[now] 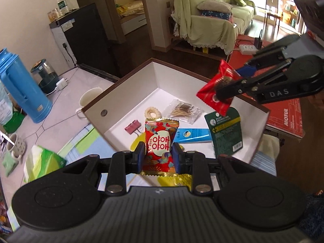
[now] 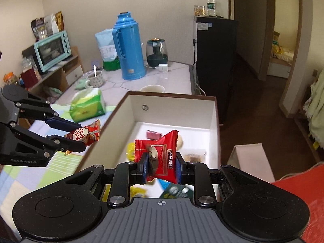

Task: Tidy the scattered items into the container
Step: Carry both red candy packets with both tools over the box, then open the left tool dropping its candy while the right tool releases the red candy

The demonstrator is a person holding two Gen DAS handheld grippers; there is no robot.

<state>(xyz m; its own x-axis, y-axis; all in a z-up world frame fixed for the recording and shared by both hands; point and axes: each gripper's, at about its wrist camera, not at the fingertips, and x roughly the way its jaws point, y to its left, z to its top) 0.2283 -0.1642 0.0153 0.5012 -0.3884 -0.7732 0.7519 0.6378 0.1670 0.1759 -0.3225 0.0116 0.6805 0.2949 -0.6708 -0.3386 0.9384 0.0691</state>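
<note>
Box (image 1: 129, 93): white inside, open, on the tabletop (image 1: 85, 81). Contents counted: one pink clip (image 1: 132, 126), one ring biscuit (image 1: 151, 112), one toothpick bag (image 1: 183, 111), one blue tube (image 1: 193, 135), one green card (image 1: 226, 133), some yellow wrapper, count unclear. Two snack packets were held aloft: left tongs (image 1: 159, 156) clamped on the patterned packet (image 1: 160, 141) at the box's near edge; right tongs (image 2: 161, 167) clamped on the plain red packet (image 2: 160, 151) above the interior. Risk: the left packet, released there, could catch the wall and fall outside.
</note>
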